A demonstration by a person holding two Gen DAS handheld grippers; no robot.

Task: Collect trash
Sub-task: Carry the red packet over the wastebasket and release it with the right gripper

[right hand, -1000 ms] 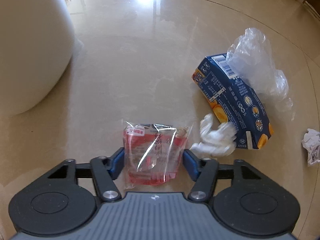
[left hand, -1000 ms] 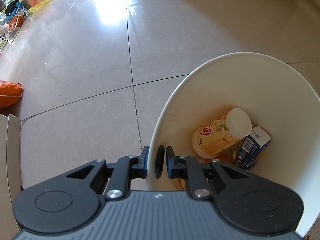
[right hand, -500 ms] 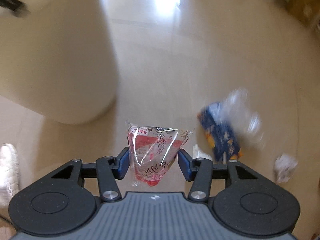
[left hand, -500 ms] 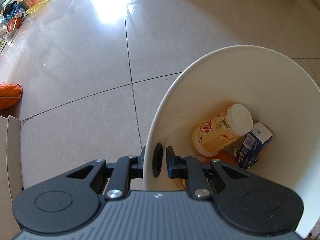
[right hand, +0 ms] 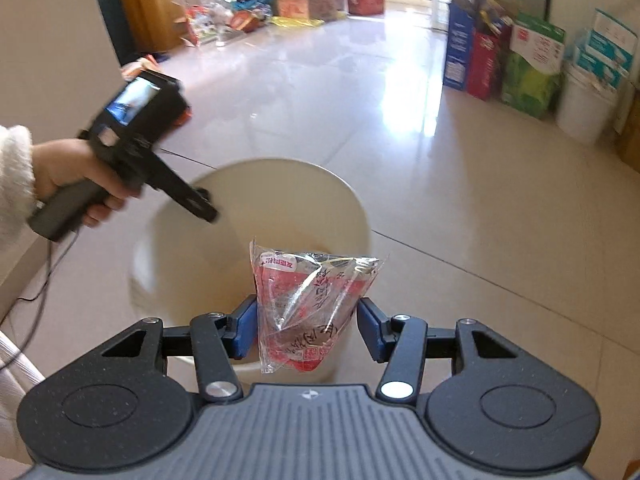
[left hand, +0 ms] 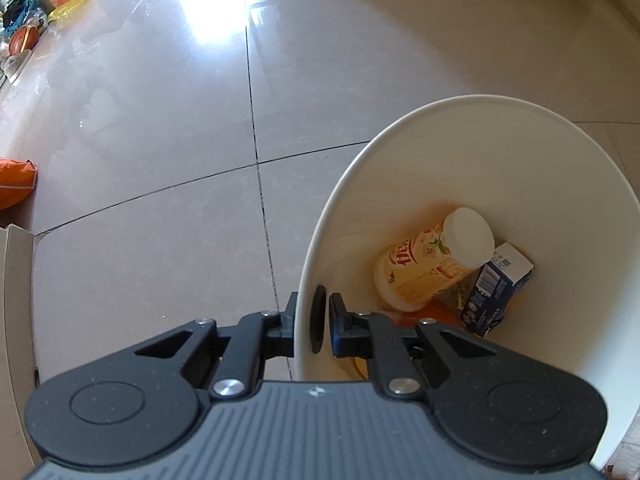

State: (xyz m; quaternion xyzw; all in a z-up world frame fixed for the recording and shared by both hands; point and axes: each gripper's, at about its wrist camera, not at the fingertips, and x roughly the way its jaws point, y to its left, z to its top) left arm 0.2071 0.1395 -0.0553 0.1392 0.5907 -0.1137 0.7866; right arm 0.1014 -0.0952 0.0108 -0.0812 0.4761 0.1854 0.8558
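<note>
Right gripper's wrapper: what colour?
Clear plastic wrapper with red print and a white label, held by the right gripper. Best seen in the right wrist view.

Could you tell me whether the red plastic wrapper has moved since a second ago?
Yes: the right gripper has lifted the red plastic wrapper off the floor, up near the white bin.
</note>
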